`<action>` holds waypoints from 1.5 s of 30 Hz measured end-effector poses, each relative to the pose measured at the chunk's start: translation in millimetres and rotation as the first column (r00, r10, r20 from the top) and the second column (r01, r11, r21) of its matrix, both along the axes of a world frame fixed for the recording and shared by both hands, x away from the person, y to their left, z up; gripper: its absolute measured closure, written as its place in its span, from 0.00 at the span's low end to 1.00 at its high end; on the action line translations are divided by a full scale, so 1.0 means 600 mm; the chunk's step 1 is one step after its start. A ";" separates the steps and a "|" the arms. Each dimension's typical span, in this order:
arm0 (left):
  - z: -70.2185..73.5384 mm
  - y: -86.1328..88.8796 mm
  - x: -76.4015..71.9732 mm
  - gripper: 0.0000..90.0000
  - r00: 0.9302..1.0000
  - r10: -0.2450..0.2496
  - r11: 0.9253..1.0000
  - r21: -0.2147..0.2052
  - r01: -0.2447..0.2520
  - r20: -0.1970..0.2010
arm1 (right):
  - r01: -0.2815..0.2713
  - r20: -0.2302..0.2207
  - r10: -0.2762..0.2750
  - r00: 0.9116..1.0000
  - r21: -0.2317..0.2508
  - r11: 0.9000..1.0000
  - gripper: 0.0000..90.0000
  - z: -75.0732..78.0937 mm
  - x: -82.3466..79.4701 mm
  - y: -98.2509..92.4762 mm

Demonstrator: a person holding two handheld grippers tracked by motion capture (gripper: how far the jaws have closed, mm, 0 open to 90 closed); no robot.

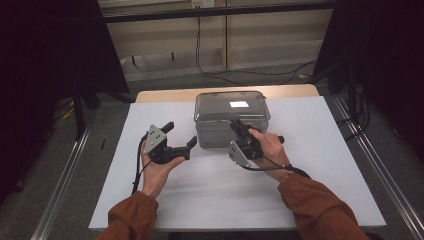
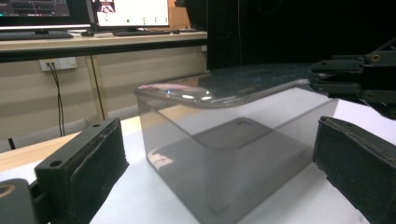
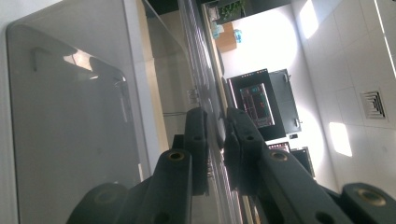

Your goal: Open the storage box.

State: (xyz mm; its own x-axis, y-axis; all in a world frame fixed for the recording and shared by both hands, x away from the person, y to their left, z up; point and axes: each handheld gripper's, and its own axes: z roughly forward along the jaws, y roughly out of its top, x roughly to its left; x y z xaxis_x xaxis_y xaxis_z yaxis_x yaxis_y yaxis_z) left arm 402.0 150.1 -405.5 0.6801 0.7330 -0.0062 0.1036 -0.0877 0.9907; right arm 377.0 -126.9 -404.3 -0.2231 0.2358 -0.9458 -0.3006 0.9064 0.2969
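Note:
A clear grey plastic box (image 1: 220,131) with a lid (image 1: 230,104) stands on the white table top (image 1: 310,150), towards the back middle. My right gripper (image 1: 236,125) is shut on the lid's front rim; in the right gripper view its jaws (image 3: 217,135) pinch the thin lid edge (image 3: 205,93) beside the box wall (image 3: 70,116). My left gripper (image 1: 181,133) is open just left of the box, clear of it. In the left gripper view its jaws (image 2: 219,163) stand wide apart facing the box (image 2: 224,154) and lid (image 2: 224,91), with the right gripper (image 2: 359,79) at the far right.
A wooden strip (image 1: 165,95) shows behind the white sheet. Metal rails (image 1: 70,165) run along both sides on the floor, and cables (image 1: 215,70) lie behind the table. A desk with monitors (image 2: 130,14) stands farther back.

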 end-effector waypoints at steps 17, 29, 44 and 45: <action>0.004 -0.044 0.057 0.04 1.000 -0.007 0.998 0.062 0.005 0.028 | 0.002 0.006 -0.002 1.000 0.021 1.000 0.89 0.019 0.007 0.000; -0.014 -0.060 0.074 0.13 0.997 -0.013 0.996 0.089 0.007 0.075 | 0.009 0.007 -0.009 1.000 0.023 1.000 0.89 0.017 0.006 0.003; -0.017 -0.066 0.093 0.40 0.991 -0.018 0.995 0.102 0.005 0.130 | 0.005 0.002 -0.005 1.000 0.031 1.000 0.88 0.012 0.006 0.004; -0.017 -0.066 0.093 0.41 0.991 -0.018 0.995 0.102 0.005 0.130 | 0.005 0.002 -0.005 1.000 0.031 1.000 0.88 0.012 0.006 0.004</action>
State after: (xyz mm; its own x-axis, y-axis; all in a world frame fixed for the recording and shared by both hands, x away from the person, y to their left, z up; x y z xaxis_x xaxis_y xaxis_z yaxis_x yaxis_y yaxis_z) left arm 458.0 110.4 -415.5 0.6785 0.7177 0.1567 -0.0272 -0.1887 0.9817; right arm 380.3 -124.6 -397.0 -0.2204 0.2658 -0.9385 -0.2968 0.8983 0.3241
